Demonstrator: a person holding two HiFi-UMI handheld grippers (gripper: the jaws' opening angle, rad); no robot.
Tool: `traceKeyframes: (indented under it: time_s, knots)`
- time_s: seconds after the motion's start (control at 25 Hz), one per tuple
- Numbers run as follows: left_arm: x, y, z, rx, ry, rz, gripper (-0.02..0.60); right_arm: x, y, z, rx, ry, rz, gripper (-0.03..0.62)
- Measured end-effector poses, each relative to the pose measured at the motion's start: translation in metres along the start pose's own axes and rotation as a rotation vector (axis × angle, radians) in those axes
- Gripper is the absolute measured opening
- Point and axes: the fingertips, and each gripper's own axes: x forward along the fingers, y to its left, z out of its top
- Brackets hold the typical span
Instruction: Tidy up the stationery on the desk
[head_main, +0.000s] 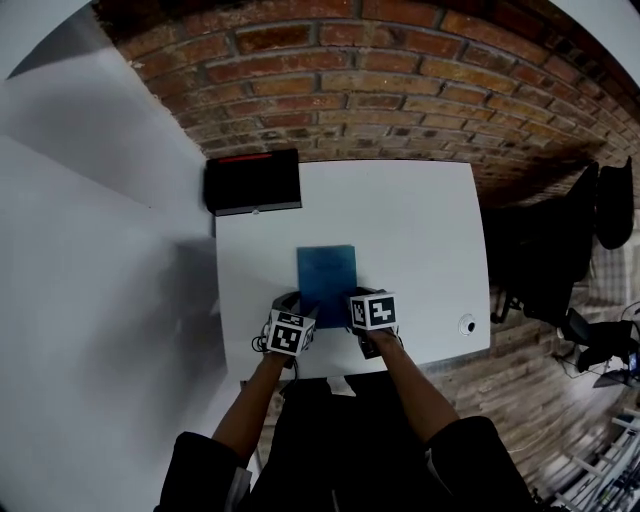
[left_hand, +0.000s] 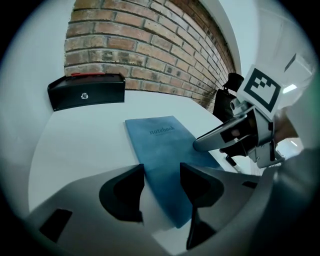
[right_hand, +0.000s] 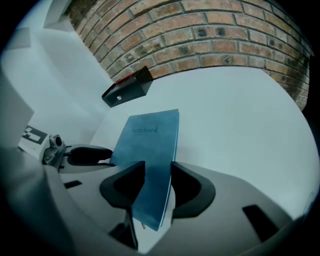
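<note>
A blue notebook (head_main: 326, 270) lies lengthwise in the middle of the white desk (head_main: 420, 230), with both grippers at its near end. My right gripper (right_hand: 157, 182) is shut on the notebook (right_hand: 150, 140) at its near right edge, and that edge is tilted up off the desk. My left gripper (left_hand: 161, 185) is open, its jaws straddling the near left edge of the notebook (left_hand: 160, 145). In the head view the left gripper (head_main: 290, 300) and right gripper (head_main: 352, 298) sit close together.
A black box (head_main: 253, 181) with a red strip stands at the desk's far left corner, against the brick wall (head_main: 380, 90). A small white round object (head_main: 467, 324) sits near the front right corner. Dark chairs (head_main: 560, 250) stand to the right of the desk.
</note>
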Motion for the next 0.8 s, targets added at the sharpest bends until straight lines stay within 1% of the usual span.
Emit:
traceKeyframes:
  time_s: [0.24, 0.44, 0.8]
  knots:
    - [-0.011, 0.004, -0.010, -0.040, -0.007, 0.022, 0.235, 0.004, 0.012, -0.004, -0.042, 0.020, 0.023, 0.176]
    - [-0.015, 0.007, -0.020, -0.049, 0.000, 0.034, 0.236, 0.005, 0.020, -0.010, -0.060, 0.029, 0.040, 0.176]
    - [-0.015, 0.009, -0.021, -0.065, -0.009, 0.042, 0.235, 0.007, 0.021, -0.014, -0.047, 0.034, 0.049, 0.176]
